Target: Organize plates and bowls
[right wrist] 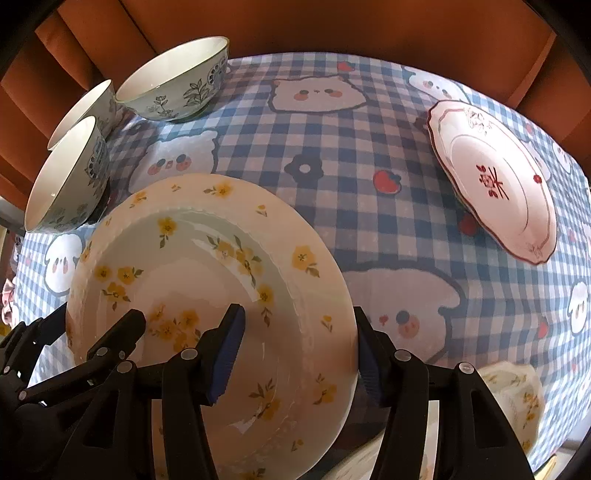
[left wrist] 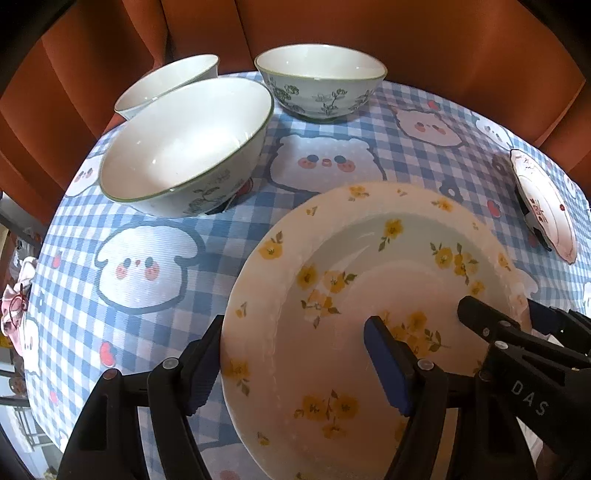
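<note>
A deep white plate with yellow flowers is close in front of both grippers, over the checked tablecloth. My left gripper straddles its left rim, one finger inside and one outside, jaws apart. My right gripper straddles its right rim the same way and also shows in the left wrist view. Whether either grips the rim I cannot tell. Three green-rimmed floral bowls stand at the back left. A white plate with red trim lies at the right.
The table has a blue checked cloth with cartoon animals. Orange curtains hang behind it. Another yellow-flowered dish sits at the near right edge in the right wrist view.
</note>
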A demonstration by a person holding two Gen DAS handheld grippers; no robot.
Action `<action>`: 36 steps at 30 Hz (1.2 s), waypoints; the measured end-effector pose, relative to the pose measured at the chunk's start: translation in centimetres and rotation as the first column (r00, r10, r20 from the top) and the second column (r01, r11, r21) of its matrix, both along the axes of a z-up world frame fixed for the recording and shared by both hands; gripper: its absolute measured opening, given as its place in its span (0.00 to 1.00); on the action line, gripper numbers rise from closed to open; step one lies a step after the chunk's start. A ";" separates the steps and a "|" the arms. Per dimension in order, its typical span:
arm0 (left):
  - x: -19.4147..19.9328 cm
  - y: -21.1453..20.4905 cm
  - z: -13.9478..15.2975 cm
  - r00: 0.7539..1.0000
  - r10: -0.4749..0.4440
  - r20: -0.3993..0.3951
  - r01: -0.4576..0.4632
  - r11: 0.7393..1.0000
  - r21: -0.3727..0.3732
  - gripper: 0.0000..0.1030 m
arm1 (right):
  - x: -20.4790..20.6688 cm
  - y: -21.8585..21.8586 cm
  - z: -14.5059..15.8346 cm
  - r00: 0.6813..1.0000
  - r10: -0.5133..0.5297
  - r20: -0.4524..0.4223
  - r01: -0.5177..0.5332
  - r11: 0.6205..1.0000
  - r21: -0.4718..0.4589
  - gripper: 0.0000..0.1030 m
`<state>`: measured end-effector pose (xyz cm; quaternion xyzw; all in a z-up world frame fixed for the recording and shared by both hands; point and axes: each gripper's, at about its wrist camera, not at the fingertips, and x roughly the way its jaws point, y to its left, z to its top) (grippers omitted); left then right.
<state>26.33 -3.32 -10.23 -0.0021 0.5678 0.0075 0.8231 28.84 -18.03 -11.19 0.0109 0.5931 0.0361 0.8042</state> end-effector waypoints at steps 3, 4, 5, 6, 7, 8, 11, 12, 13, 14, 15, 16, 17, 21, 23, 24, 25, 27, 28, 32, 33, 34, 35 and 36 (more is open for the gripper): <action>-0.5 0.1 0.6 1.000 -0.011 0.008 0.011 1.000 0.001 0.72 | -0.6 0.1 0.4 1.000 -0.011 0.000 0.011 1.000 -0.001 0.60; -0.7 0.2 0.8 1.000 -0.016 0.012 0.016 1.000 -0.001 0.72 | -0.9 0.2 0.5 1.000 -0.013 0.003 0.013 1.000 -0.002 0.60; -0.9 0.2 1.1 1.000 -0.020 0.016 0.020 1.000 -0.003 0.72 | -1.2 0.3 0.9 1.000 -0.017 0.009 0.017 1.000 -0.006 0.60; -1.1 0.2 1.4 0.999 -0.024 0.022 0.024 1.000 -0.003 0.72 | -1.5 0.3 1.0 1.000 -0.019 0.012 0.019 1.000 -0.007 0.60; -1.4 0.3 1.6 0.999 -0.030 0.028 0.030 1.000 -0.004 0.72 | -1.9 0.3 1.4 1.000 -0.025 0.018 0.025 1.000 -0.009 0.60; -1.6 0.3 2.0 0.999 -0.038 0.035 0.038 0.999 -0.005 0.72 | -2.2 0.4 1.7 0.999 -0.030 0.024 0.030 0.999 -0.012 0.60; -2.5 0.3 2.9 0.996 -0.065 0.057 0.066 0.998 -0.013 0.72 | -3.4 0.5 2.7 0.998 -0.047 0.043 0.048 0.999 -0.021 0.60; -2.7 0.3 3.2 0.995 -0.073 0.062 0.074 0.997 -0.016 0.72 | -3.8 0.5 3.0 0.997 -0.054 0.049 0.055 0.998 -0.024 0.60; -2.9 0.3 3.4 0.995 -0.081 0.066 0.083 0.996 -0.019 0.72 | -4.3 0.5 3.4 0.997 -0.062 0.055 0.064 0.998 -0.027 0.60; -3.3 0.3 3.7 0.993 -0.092 0.070 0.093 0.995 -0.023 0.72 | -4.8 0.5 3.7 0.995 -0.073 0.061 0.075 0.997 -0.029 0.60; -3.6 0.2 4.0 0.992 -0.103 0.074 0.105 0.994 -0.027 0.72 | -5.2 0.5 4.0 0.995 -0.082 0.064 0.085 0.996 -0.031 0.60; -3.8 0.1 4.2 0.991 -0.112 0.076 0.114 0.993 -0.029 0.72 | -5.6 0.4 4.3 0.993 -0.097 0.068 0.100 0.994 -0.032 0.60; -4.1 -0.1 4.5 0.989 -0.123 0.080 0.126 0.992 -0.029 0.72 | -6.2 0.3 4.6 0.991 -0.114 0.071 0.117 0.993 -0.033 0.60; -5.3 -0.9 5.3 0.983 -0.157 0.096 0.160 0.987 -0.027 0.72 | -7.8 -0.4 5.3 0.985 -0.150 0.079 0.153 0.988 -0.032 0.60; -5.9 -1.6 5.6 0.980 -0.171 0.101 0.174 0.984 -0.026 0.72 | -8.7 -1.0 5.7 0.983 -0.161 0.084 0.164 0.986 -0.033 0.60; -6.2 -1.8 5.6 0.979 -0.176 0.103 0.179 0.983 -0.026 0.72 | -9.0 -1.2 5.8 0.983 -0.165 0.086 0.168 0.985 -0.034 0.60; -6.5 -2.1 5.7 0.978 -0.180 0.106 0.184 0.983 -0.025 0.72 | -9.4 -1.5 5.9 0.981 -0.170 0.089 0.174 0.984 -0.034 0.60; -7.1 -3.0 5.9 0.975 -0.190 0.115 0.193 0.981 -0.022 0.72 | -10.2 -2.4 6.1 0.979 -0.180 0.094 0.184 0.983 -0.031 0.60; -7.4 -3.4 6.0 0.974 -0.192 0.119 0.195 0.981 -0.020 0.72 | -10.5 -2.9 6.2 0.979 -0.182 0.096 0.185 0.982 -0.029 0.60; -8.3 -5.3 6.1 0.977 -0.172 0.125 0.176 0.984 -0.021 0.72 | -11.4 -4.8 6.4 0.980 -0.168 0.109 0.172 0.985 -0.026 0.60; -8.4 -5.8 6.1 0.980 -0.161 0.119 0.165 0.986 -0.026 0.72 | -11.5 -5.3 6.4 0.981 -0.162 0.106 0.166 0.986 -0.026 0.60; -8.7 -6.3 6.2 0.981 -0.154 0.116 0.158 0.987 -0.028 0.72 | -11.6 -5.8 6.5 0.983 -0.156 0.101 0.159 0.987 -0.025 0.60; -8.9 -7.0 6.2 0.982 -0.151 0.115 0.155 0.988 -0.025 0.72 | -11.8 -6.4 6.6 0.984 -0.148 0.100 0.151 0.988 -0.027 0.60; -9.1 -7.5 6.2 0.983 -0.148 0.113 0.152 0.988 -0.026 0.72 | -12.0 -6.9 6.7 0.985 -0.140 0.102 0.144 0.989 -0.031 0.60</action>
